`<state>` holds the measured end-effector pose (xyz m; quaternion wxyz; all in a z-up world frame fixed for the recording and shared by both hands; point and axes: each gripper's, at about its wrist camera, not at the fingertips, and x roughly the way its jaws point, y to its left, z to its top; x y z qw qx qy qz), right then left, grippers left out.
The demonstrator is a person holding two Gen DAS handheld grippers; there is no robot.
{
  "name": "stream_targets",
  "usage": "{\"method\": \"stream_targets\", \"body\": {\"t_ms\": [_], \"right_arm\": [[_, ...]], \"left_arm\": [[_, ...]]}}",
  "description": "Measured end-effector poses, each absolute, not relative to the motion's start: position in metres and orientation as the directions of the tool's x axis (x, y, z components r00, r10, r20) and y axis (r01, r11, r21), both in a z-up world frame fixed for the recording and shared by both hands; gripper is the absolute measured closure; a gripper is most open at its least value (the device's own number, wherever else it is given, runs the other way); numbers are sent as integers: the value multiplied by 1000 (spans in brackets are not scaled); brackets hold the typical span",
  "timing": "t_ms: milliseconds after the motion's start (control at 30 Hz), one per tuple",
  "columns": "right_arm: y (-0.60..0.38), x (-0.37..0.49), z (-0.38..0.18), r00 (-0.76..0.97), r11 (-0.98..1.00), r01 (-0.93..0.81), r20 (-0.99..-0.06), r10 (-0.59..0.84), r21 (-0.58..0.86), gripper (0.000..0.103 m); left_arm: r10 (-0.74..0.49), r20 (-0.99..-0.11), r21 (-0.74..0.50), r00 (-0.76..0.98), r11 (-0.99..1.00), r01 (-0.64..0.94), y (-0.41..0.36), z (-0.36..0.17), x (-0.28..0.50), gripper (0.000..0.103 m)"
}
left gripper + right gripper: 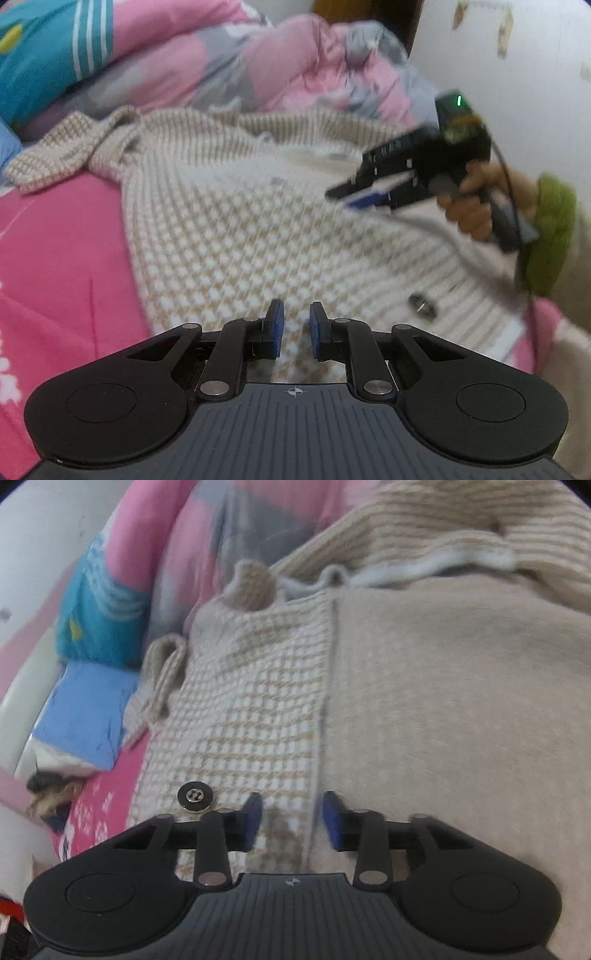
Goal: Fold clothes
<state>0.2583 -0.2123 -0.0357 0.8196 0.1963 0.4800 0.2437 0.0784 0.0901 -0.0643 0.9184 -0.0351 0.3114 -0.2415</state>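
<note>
A cream and beige knitted cardigan lies spread on a pink bed sheet, one sleeve flopped out to the left. It has a dark metal button near its edge. My left gripper hovers low over the knit; its blue pads stand a narrow gap apart with nothing between them. My right gripper, blurred, hangs over the cardigan's right part. In the right wrist view, the right gripper is open above the seam between the checked knit and a plain beige panel, beside the button.
A hand with a green cuff holds the right gripper. A pink and grey quilt and a teal pillow are heaped behind the cardigan. A blue box lies at the bed's left edge. A white wall stands at the right.
</note>
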Motion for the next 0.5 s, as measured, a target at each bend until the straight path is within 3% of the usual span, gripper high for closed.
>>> {"method": "stream_targets", "body": {"t_ms": [67, 333, 500], "right_arm": [[-210, 255, -31, 445, 810, -244, -680, 583, 534, 95], [-205, 245, -12, 623, 885, -349, -629, 466, 309, 96], [-198, 245, -39, 643, 901, -392, -646, 411, 184, 90]], "left_arm": [[-484, -539, -230, 689, 872, 432, 96, -67, 74, 89], [-498, -530, -210, 686, 861, 463, 91, -66, 83, 88], [-489, -529, -194, 693, 865, 462, 88, -66, 83, 88]]}}
